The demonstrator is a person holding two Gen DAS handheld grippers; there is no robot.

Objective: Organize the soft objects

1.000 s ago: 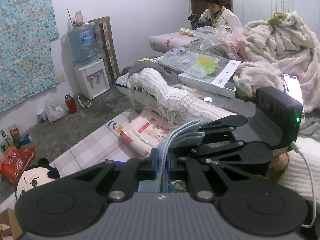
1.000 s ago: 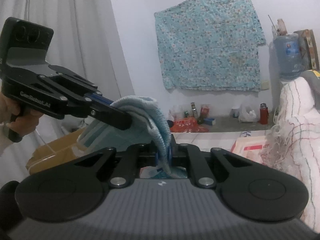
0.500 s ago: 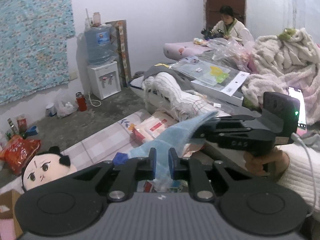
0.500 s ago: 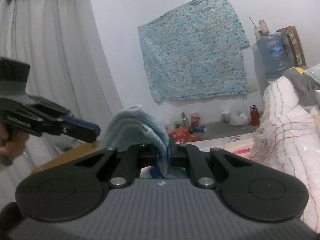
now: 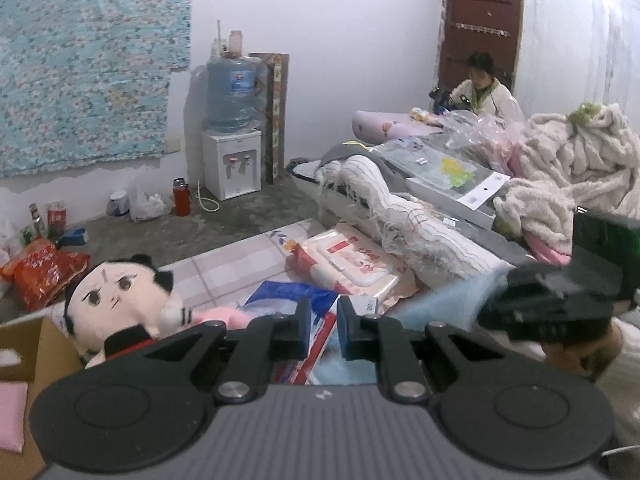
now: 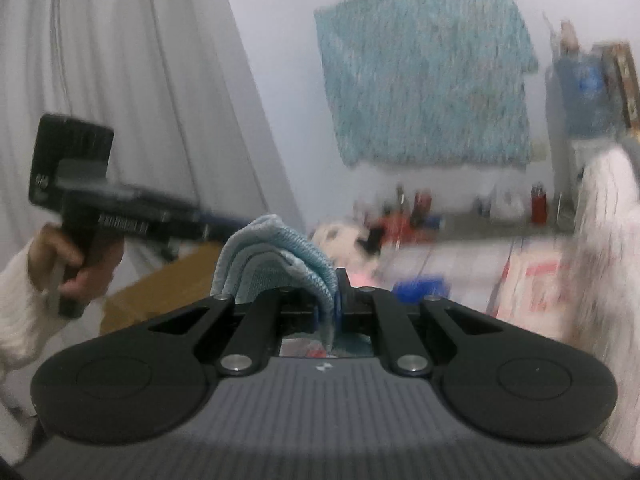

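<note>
Right claw (image 6: 337, 298) was clenched on the folded blue cloth (image 6: 276, 252), low center of its frame. Left claw (image 5: 323, 330) gaped, holding nothing. Cloth wasn't stowed yet; doll (image 5: 116, 300) at lower left & blankets (image 5: 568, 168) upper right looked unsorted, so early days.

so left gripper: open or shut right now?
Open. The left gripper shows a clear gap between its fingers with nothing pinched; the blue cloth hangs from the right gripper only.

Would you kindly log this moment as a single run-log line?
left claw: open, empty | right claw: shut on light blue cloth | cloth: folded, held aloft | plush doll: lying beside cardboard box
</note>
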